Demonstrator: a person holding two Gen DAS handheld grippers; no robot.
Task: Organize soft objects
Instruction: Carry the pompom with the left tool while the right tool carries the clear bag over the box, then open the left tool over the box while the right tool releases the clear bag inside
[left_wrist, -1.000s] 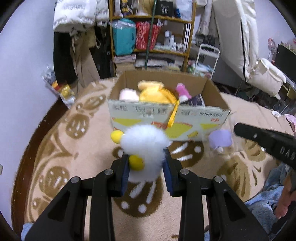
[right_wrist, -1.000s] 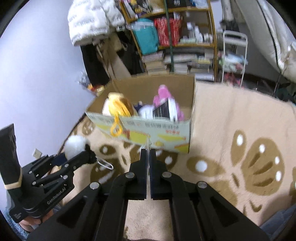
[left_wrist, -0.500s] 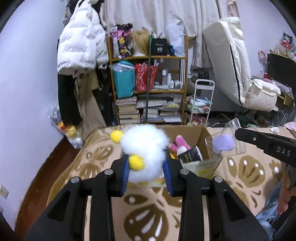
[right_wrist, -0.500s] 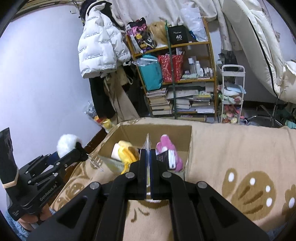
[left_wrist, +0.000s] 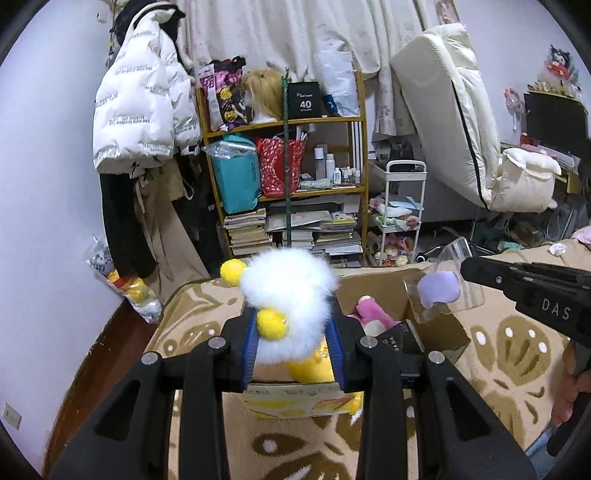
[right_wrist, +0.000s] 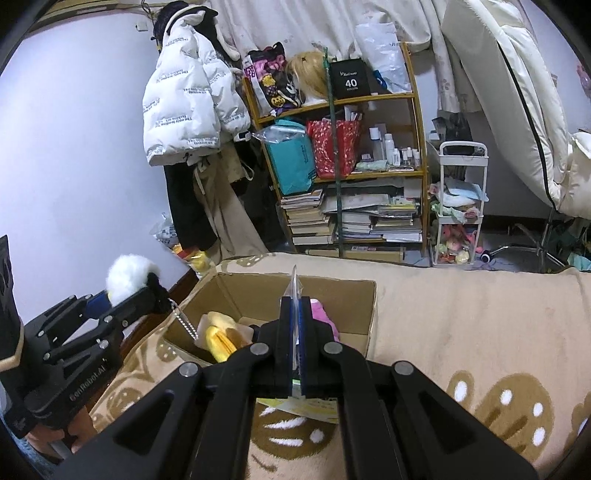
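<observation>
My left gripper (left_wrist: 293, 332) is shut on a fluffy white pompom toy (left_wrist: 291, 291) with yellow balls, held above the near edge of an open cardboard box (left_wrist: 373, 288). From the right wrist view the same white pompom toy (right_wrist: 129, 275) shows at the left, a bead chain hanging under it. My right gripper (right_wrist: 294, 325) is shut on the edge of a clear plastic packet (right_wrist: 294, 284); in the left wrist view that packet (left_wrist: 441, 290) holds a small purple soft item. Inside the box (right_wrist: 332, 291) lie a yellow plush (right_wrist: 218, 334) and a pink plush (right_wrist: 321, 314).
The box sits on a beige blanket (right_wrist: 461, 317) with brown patterns. Behind stand a cluttered wooden shelf (left_wrist: 284, 177), a white cart (left_wrist: 402, 218), hanging coats (left_wrist: 140, 110) and a leaning mattress (left_wrist: 450, 110). A hand (left_wrist: 570, 391) holds the right gripper.
Both grippers rose and tilted up, so the room behind came into view. The pompom and the packet moved from in front of the box to above its opening.
</observation>
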